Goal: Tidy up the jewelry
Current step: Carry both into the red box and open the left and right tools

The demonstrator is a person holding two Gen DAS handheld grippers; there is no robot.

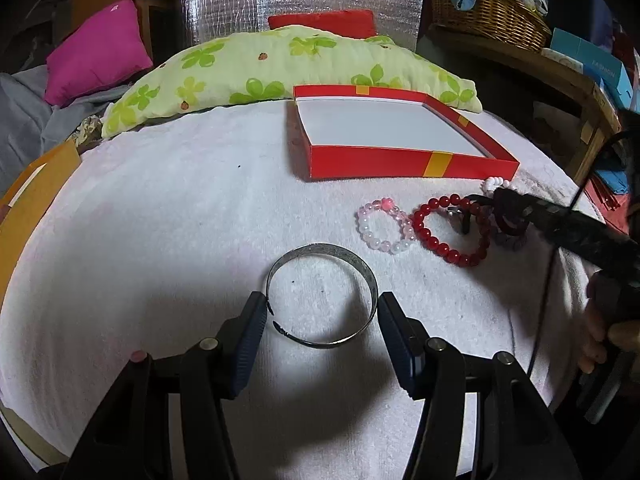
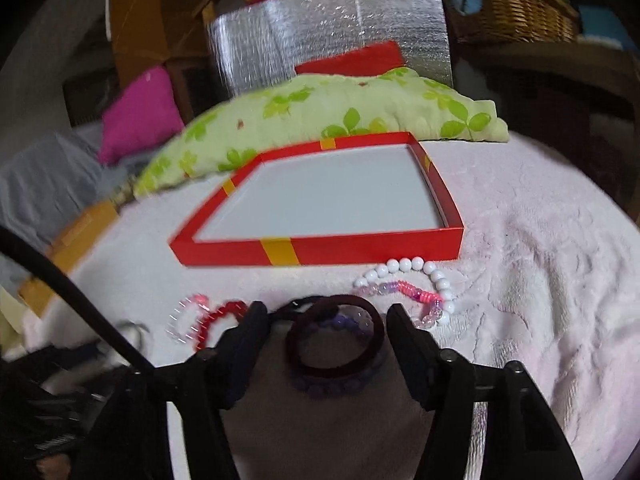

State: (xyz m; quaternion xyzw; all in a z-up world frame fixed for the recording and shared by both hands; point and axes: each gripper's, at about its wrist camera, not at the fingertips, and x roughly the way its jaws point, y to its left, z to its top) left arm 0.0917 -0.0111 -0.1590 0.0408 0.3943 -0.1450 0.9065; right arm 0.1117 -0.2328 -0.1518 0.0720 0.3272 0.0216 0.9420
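Observation:
A silver bangle (image 1: pixel 322 295) lies flat on the white towel (image 1: pixel 168 216) between the fingers of my open left gripper (image 1: pixel 322 312). A pink bead bracelet (image 1: pixel 385 227) and a red bead bracelet (image 1: pixel 454 229) lie to its right. My right gripper (image 2: pixel 327 320) is open around a dark maroon ring bracelet (image 2: pixel 335 336) that lies over a purple bead bracelet (image 2: pixel 334 388). A white bead bracelet (image 2: pixel 416 276) and a pink-purple bracelet (image 2: pixel 404 292) lie just beyond it. The red box (image 1: pixel 400 164) with a white floor stands empty behind, also in the right wrist view (image 2: pixel 320 250).
A green flowered pillow (image 1: pixel 280 68) lies behind the box. A magenta cushion (image 1: pixel 96 52) is at the far left, a wicker basket (image 1: pixel 492 12) at the far right. An orange cardboard piece (image 1: pixel 36 196) sits at the towel's left edge.

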